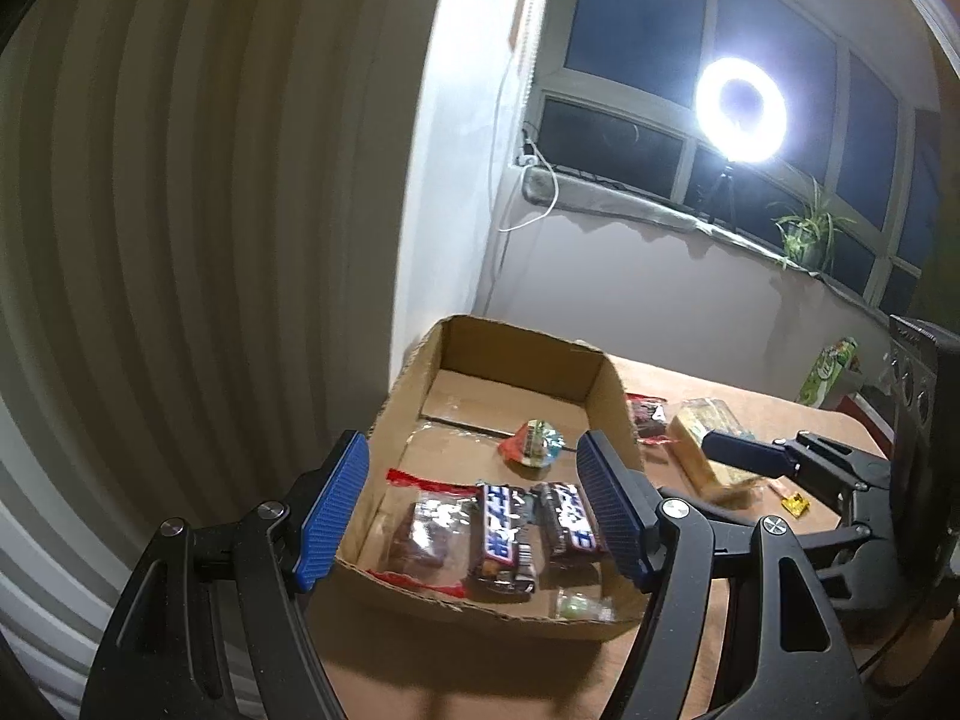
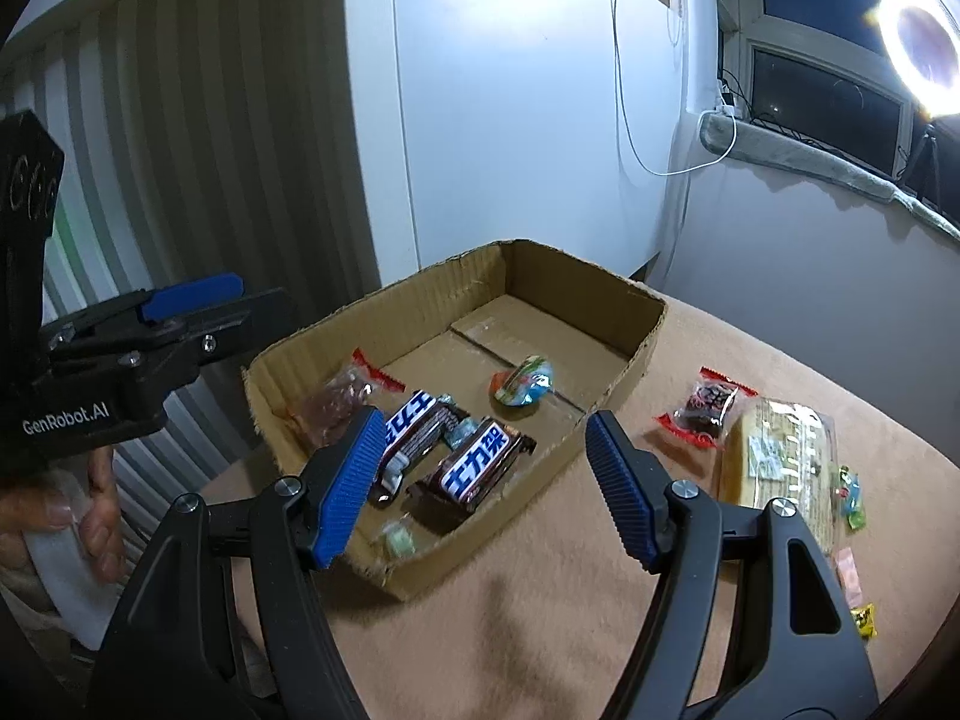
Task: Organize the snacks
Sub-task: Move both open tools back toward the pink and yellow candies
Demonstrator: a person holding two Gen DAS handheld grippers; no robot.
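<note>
Tan cloth-covered tabletop carrying an open cardboard box (snacks inside), with a red-edged snack packet, a wrapped bread loaf and small loose candies just beside it.

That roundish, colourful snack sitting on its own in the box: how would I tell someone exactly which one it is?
Find the shallow cardboard box on the tan table. Most snacks crowd its near end; the roundish snack lies alone in the middle of the floor, beside the flap seam. Unlike the two dark chocolate bars, it is a small dome, wrapped in red, green and blue.
</note>
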